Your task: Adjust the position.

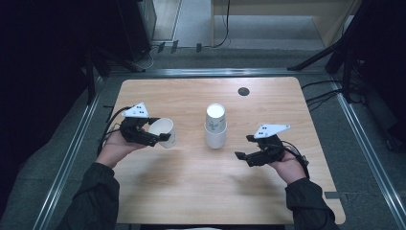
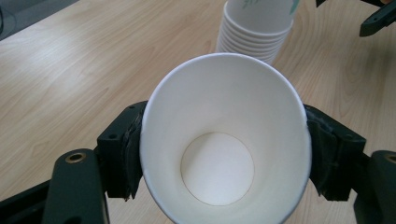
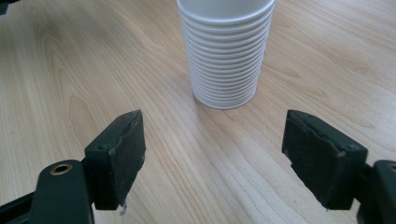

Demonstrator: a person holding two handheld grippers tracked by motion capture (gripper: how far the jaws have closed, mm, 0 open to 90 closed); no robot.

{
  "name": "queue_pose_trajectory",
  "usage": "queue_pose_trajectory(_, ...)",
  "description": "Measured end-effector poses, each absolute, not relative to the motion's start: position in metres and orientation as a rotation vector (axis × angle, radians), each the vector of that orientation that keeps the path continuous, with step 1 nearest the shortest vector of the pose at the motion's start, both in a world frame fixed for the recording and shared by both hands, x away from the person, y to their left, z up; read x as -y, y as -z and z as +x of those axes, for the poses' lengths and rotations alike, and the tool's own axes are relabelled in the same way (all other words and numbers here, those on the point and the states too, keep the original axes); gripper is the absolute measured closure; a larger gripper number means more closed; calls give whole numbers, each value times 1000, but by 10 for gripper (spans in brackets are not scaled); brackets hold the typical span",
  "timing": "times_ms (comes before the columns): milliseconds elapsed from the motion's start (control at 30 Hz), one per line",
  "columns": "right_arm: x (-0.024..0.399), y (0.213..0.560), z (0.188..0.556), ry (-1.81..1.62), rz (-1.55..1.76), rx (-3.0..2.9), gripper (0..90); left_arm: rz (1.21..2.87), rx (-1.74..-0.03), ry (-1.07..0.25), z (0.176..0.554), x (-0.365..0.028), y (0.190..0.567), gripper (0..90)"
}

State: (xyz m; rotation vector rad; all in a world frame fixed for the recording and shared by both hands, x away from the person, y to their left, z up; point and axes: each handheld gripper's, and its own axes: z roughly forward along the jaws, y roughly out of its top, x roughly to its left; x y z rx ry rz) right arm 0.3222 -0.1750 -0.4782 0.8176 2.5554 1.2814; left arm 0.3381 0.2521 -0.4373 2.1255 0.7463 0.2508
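Note:
A single white paper cup (image 1: pixel 163 130) lies tilted in my left gripper (image 1: pixel 159 137), over the left part of the wooden table (image 1: pixel 191 187). In the left gripper view its mouth faces the camera: the cup (image 2: pixel 224 140) is pressed slightly oval between the two black pads (image 2: pixel 128 158), so my left gripper (image 2: pixel 224 156) is shut on it. A stack of white paper cups (image 1: pixel 215 127) stands upright at the table's middle. My right gripper (image 1: pixel 244 146) hovers to its right, jaws pointing at the stack (image 3: pixel 224 51). That gripper (image 3: pixel 215 154) is open with nothing between its pads (image 3: pixel 119 149).
A small black round disc (image 1: pixel 243 91) sits in the tabletop near the far edge. Metal rails (image 1: pixel 72 153) run along the floor on both sides. Cables (image 1: pixel 321 96) lie on the floor at the right. The stack (image 2: pixel 254 32) and the other gripper's tip (image 2: pixel 376 18) appear beyond the held cup.

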Motion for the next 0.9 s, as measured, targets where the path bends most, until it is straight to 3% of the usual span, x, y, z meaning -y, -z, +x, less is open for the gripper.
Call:
queue_pose_trajectory(500, 176, 478, 327, -1330, 868, -2557, 215, 2108, -935, -336, 355, -294, 458, 245)
queue_pose_trajectory(900, 172, 481, 328, -1318, 862, -2581, 215, 2132, -1041, -364, 373, -299, 478, 231)
